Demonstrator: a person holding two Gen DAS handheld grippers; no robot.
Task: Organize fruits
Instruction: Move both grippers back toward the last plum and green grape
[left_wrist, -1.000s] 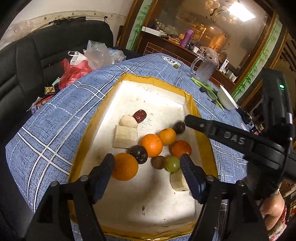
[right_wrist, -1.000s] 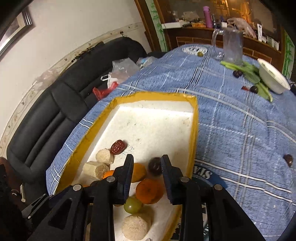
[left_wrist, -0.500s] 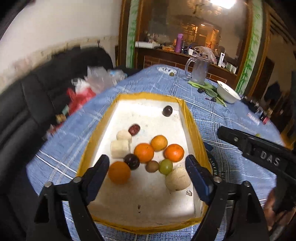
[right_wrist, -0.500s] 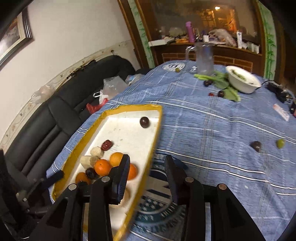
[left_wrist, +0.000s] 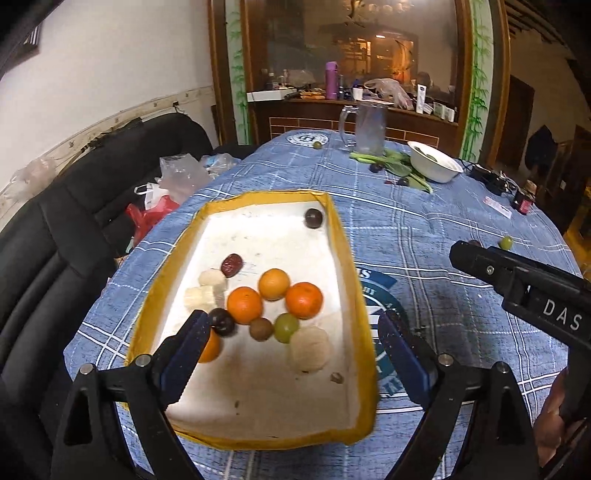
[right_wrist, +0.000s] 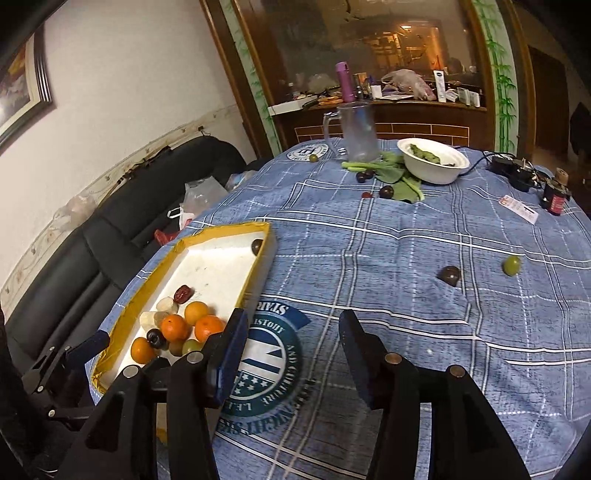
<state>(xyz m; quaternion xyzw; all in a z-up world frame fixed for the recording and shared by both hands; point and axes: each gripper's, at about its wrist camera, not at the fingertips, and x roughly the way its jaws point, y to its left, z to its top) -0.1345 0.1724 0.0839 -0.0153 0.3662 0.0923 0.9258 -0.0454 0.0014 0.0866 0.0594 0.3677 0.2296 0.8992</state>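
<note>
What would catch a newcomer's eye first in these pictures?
The yellow-rimmed white tray with a cluster of oranges, grapes and pale fruit at its near end, and one dark plum alone in its far corner. Next, the loose green grape and dark fruit on the blue plaid tablecloth.

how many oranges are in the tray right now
4. Three sit clustered mid-tray: one orange at the back, one to its left, one to its right. The fourth lies nearer, partly hidden behind the left gripper's fingers. None seem hidden elsewhere.
</note>
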